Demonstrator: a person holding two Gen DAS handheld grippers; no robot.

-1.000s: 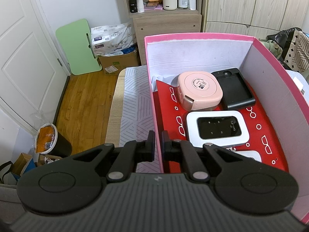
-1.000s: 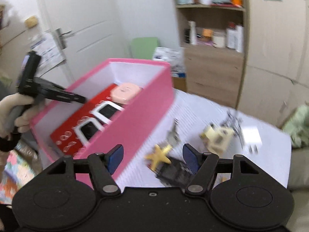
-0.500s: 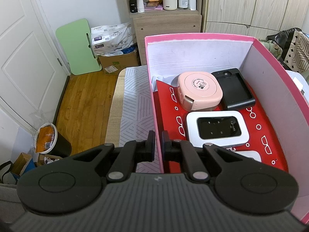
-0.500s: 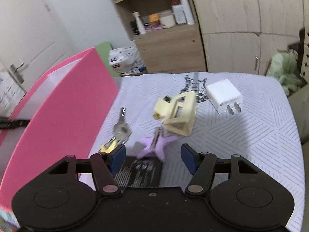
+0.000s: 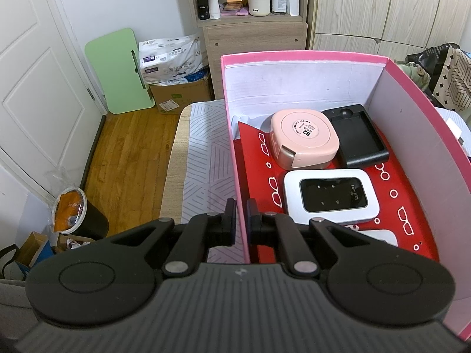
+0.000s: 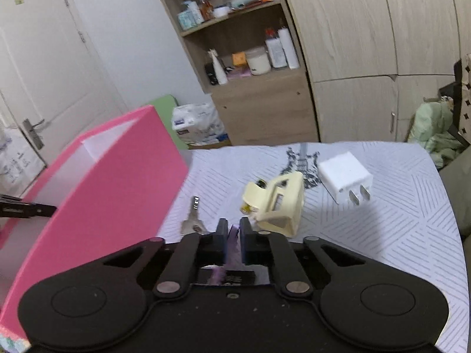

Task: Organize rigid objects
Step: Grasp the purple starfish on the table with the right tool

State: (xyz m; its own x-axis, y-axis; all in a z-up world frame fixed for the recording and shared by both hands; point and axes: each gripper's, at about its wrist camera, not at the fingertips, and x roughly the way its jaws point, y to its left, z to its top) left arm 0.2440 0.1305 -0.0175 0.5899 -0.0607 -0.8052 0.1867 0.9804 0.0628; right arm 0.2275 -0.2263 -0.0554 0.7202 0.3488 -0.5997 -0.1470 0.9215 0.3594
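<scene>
In the left wrist view my left gripper (image 5: 241, 220) is shut on the left wall of the open pink box (image 5: 294, 58). Inside on red paper lie a pink round case (image 5: 304, 138), a black charger cradle (image 5: 360, 141) and a white wifi router (image 5: 329, 200). In the right wrist view my right gripper (image 6: 234, 232) is low over the striped cloth, to the right of the pink box (image 6: 117, 182). Its jaws are closing, and the pads press on a purple star piece (image 6: 234, 236). A black flat item (image 6: 235, 276) lies under the fingers, mostly hidden.
On the cloth beyond the right gripper lie a silver key (image 6: 192, 220), a cream hair clip (image 6: 279, 203), a white plug charger (image 6: 344, 178) and a small black guitar shape (image 6: 301, 161). A wooden shelf unit (image 6: 259, 103) and wardrobe doors stand behind the table.
The right gripper swung away from the box, dropped toward the cloth and went from wide open to shut on the purple star. The left gripper and the box stayed still.
</scene>
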